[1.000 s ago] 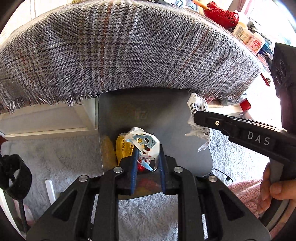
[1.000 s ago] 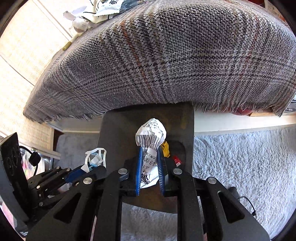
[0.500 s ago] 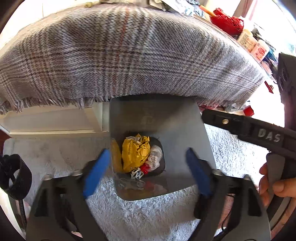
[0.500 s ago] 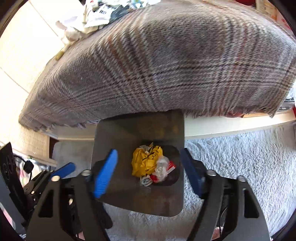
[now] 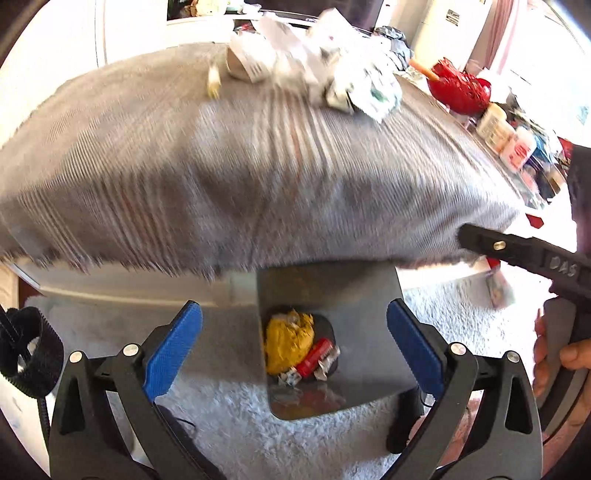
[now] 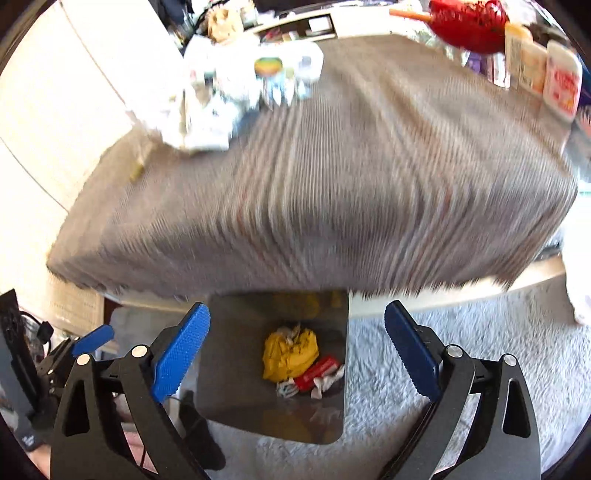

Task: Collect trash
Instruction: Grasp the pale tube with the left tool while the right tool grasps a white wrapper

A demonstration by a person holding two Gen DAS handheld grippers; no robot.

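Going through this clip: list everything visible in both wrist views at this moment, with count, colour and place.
Trash bin: one, grey metal, on the rug under the table edge.
Trash in the bin: yellow crumpled wad, red wrapper, white scraps; at the bottom.
Tablecloth: one, grey plaid, fringed, draped over the table.
Trash pile: white crumpled paper and wrappers, count unclear from blur; on the cloth's far side.
Red mesh item: one, far right of the table.
Bottles: several, pale, right table edge.
Rug: one, pale shaggy, on the floor.
Left gripper: blue pads, jaws opening, nothing between.
Right gripper: blue pads, jaws opening, empty.
Hand: holding the right gripper's handle.
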